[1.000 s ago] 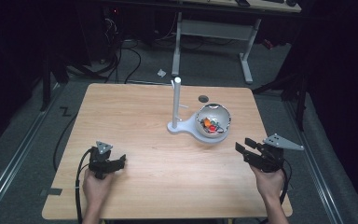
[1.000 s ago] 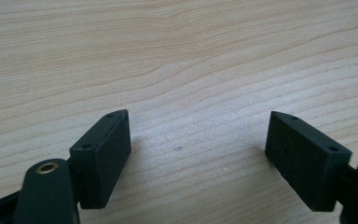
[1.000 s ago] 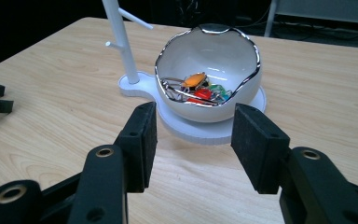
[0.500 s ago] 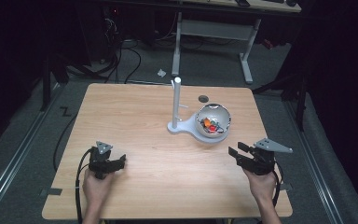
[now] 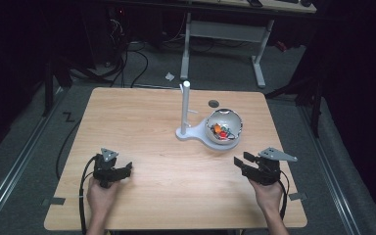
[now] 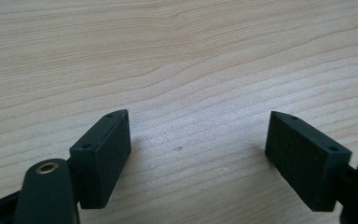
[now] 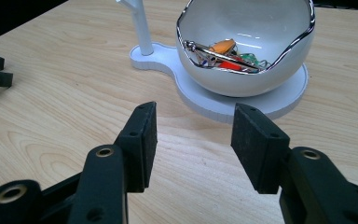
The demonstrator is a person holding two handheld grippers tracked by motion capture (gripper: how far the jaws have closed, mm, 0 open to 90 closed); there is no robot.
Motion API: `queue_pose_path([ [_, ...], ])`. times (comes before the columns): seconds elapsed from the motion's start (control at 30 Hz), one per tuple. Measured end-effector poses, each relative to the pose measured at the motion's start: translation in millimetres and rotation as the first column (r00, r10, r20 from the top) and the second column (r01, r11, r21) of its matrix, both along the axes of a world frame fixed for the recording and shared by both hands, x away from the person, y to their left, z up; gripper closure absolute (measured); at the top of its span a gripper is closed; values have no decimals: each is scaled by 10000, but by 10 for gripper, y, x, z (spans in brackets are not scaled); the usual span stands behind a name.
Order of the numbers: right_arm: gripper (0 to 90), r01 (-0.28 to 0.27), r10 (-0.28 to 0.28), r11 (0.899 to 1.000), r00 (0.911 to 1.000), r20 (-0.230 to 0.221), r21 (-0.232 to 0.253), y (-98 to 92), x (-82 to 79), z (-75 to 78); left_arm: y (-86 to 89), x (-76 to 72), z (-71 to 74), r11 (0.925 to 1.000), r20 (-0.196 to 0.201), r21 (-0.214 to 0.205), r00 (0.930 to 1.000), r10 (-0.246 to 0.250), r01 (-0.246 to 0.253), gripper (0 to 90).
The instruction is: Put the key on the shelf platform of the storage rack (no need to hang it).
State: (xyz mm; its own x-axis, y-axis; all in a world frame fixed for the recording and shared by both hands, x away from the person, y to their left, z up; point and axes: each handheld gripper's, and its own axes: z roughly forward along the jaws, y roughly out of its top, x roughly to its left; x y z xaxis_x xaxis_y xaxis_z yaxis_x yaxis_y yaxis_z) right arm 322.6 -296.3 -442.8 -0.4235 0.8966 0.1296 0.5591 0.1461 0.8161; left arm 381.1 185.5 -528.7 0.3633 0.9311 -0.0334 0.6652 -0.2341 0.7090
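At the near edge of the light wooden table (image 5: 142, 122) a person's two hands come in, each holding a black two-jaw gripper. The left gripper (image 5: 126, 170) rests low at the near left part of the table; in the left gripper view its jaws stand wide apart with only bare wood between them, so it is released and grasps nothing. The right gripper (image 5: 240, 162) is at the near right side, with a grey three-cornered plate on top. Its jaws are also apart and empty, and in the right gripper view they point at the bowl, which is a little beyond them and not touched.

Farther, near the middle of the table and slightly to the right, sits the white round bowl with a shiny wavy rim (image 5: 223, 127). It stands on a flat white base (image 7: 242, 105) and contains small colourful pieces, orange, red and green. On the left end of the same base a thin white post (image 5: 185, 105) stands upright. Just behind the bowl there is a small dark round hole (image 5: 213, 103) in the table top.
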Motion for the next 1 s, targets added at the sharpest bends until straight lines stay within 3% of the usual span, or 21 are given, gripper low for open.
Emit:
queue_pose_path([
  [0.37, 511, 156, -159, 9998, 9997, -182, -146, 30, 17, -128, 0, 0, 0, 10000, 4, 0, 10000, -5, 5, 226],
  [1.0, 506, 476, -533, 9948, 9967, -616, -905, -3, 85, -380, 0, 0, 0, 10000, 2, 3, 10000, -6, 6, 226],
])
